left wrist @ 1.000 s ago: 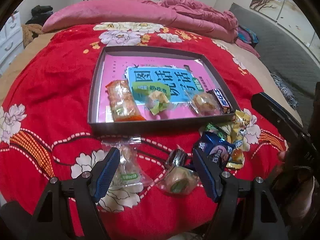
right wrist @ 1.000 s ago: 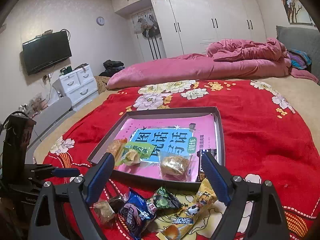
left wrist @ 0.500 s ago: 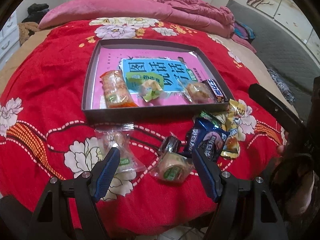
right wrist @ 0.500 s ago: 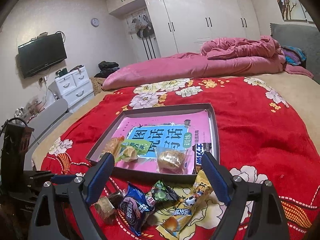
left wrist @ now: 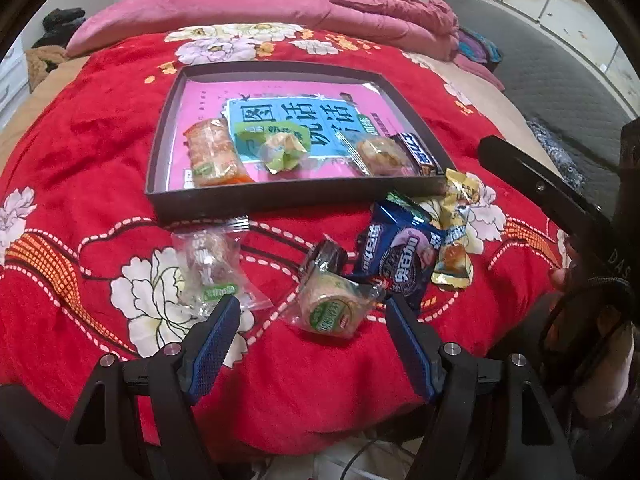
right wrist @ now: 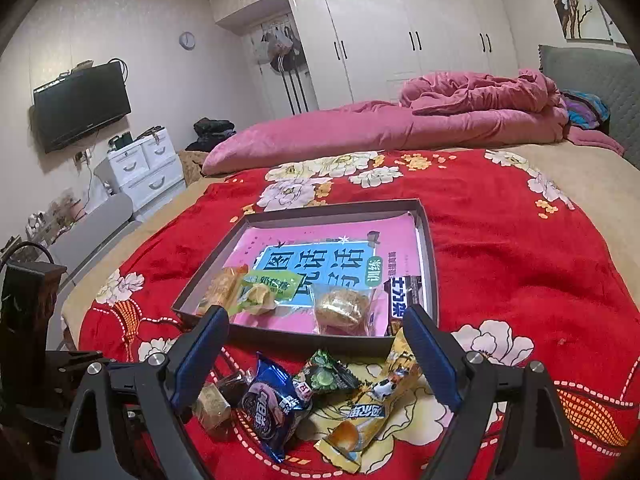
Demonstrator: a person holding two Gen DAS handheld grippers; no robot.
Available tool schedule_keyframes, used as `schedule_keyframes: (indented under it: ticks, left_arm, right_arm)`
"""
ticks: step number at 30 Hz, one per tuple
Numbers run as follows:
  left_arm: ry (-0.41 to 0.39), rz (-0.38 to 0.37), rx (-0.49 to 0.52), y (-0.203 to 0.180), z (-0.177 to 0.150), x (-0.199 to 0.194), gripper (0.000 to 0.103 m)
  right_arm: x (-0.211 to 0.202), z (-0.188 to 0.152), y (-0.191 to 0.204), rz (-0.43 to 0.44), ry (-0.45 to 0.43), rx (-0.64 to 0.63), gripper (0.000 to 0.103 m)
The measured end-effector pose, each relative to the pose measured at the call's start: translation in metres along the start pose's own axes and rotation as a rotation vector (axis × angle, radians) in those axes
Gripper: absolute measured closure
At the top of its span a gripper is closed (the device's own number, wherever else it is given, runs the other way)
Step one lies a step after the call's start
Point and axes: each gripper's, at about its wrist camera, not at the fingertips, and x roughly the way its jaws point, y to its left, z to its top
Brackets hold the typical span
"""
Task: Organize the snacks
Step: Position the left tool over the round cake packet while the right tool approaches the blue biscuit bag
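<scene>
left gripper [left wrist: 312,312] was spread wide, empty, over a round green-label cake [left wrist: 334,308] | right gripper [right wrist: 316,330] was wide, empty, above blue cookie pack [right wrist: 270,406] and yellow packet [right wrist: 370,408] | loose snacks lay on red blanket [right wrist: 520,260] beside dark tray [left wrist: 280,196] holding four snacks

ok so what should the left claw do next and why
Probably ease the left claw forward and down onto the round cake in clear wrap, then close. It hangs open and empty, with that snack lying almost centred just ahead of its fingers. Four snacks already sit in the tray, while this one is among those on the red blanket in front of it.
</scene>
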Motion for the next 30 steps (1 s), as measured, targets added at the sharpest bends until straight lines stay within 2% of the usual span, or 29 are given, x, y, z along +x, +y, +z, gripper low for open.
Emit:
schedule_keyframes:
  ticks: [6, 11, 21, 30]
  left_arm:
    - [0.017, -0.004, 0.013, -0.003, -0.003, 0.006, 0.027]
    - [0.041, -0.038, -0.017, -0.001, -0.006, 0.015, 0.027]
    - [0.062, -0.03, -0.014, -0.001, -0.009, 0.027, 0.027]
    - [0.063, -0.013, -0.018, 0.001, -0.007, 0.035, 0.027]
  right_arm:
    - [0.001, -0.005, 0.005, 0.008, 0.029, -0.006, 0.014]
    - [0.008, -0.014, 0.011, 0.016, 0.098, -0.008, 0.014]
    - [0.023, -0.032, 0.022, 0.032, 0.218, -0.021, 0.014]
    - [0.037, -0.041, 0.022, 0.047, 0.277, 0.017, 0.015]
